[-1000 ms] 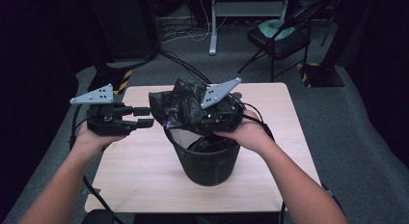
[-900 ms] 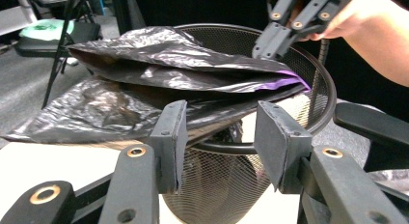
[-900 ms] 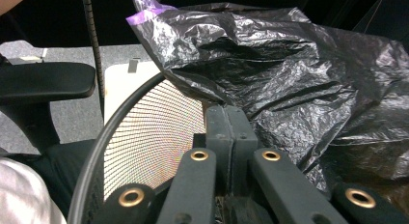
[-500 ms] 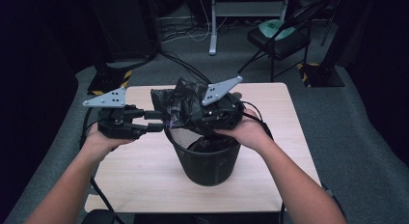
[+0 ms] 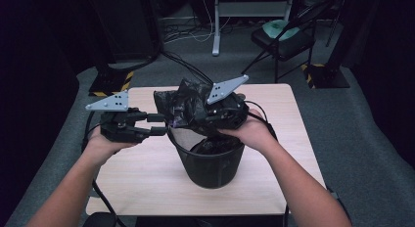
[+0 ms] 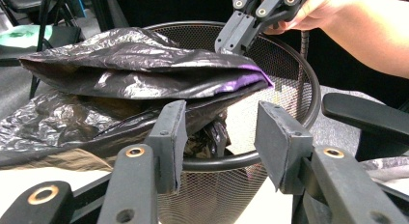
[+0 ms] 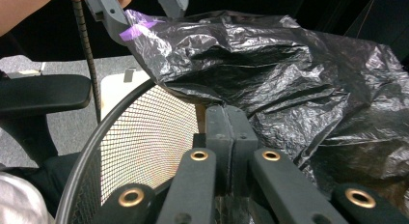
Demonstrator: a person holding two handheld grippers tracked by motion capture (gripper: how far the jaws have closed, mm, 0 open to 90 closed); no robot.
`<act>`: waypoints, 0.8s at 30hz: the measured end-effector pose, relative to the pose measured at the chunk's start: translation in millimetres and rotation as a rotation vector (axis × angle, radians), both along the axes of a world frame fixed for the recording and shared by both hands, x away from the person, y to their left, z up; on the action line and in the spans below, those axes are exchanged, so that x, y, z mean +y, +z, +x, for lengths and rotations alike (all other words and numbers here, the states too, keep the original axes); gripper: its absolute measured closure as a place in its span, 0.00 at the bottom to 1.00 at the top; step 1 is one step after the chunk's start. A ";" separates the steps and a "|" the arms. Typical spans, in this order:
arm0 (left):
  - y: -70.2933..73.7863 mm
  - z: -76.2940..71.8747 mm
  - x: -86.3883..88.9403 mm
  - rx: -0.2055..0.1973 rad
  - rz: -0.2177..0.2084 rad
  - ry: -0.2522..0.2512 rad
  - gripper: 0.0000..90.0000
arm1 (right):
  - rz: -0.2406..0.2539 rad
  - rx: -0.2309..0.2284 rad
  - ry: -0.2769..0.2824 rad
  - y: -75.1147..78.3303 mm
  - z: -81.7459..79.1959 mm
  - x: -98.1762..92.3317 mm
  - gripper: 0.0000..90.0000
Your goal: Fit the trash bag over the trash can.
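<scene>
Over bin (image 5: 210, 163), both hands level.

Bin bag (image 6: 130, 64): thin black plastic film, glossy, crinkled all over, w/ a purple strip at one corner. Bin (image 5: 211, 163): black wire mesh, smooth metal rim, matt. Table (image 5: 142, 178): pale wood-look top, smooth, matt. Left gripper (image 6: 219, 137): pads matt, rubbery-looking; arms matt dark plastic, brass-coloured rivets.
</scene>
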State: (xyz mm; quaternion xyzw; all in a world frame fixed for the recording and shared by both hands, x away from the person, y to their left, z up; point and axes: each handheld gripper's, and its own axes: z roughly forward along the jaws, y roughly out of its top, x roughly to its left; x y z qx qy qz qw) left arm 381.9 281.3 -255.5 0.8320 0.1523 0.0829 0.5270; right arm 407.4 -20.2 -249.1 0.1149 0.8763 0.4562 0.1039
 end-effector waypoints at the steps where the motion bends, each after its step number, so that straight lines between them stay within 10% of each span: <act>1: 0.2 0.1 -0.8 -0.002 -0.001 -0.001 0.59 | -0.003 0.001 0.002 -0.3 -0.6 0.9 0.99; 12: 3.1 -2.4 -9.2 -0.010 0.013 -0.044 0.61 | -0.001 0.000 0.008 -1.3 -0.1 5.2 0.99; 24: -0.7 1.2 -16.7 -0.015 0.051 -0.052 0.94 | 0.006 -0.002 0.014 -2.7 -1.8 4.5 0.99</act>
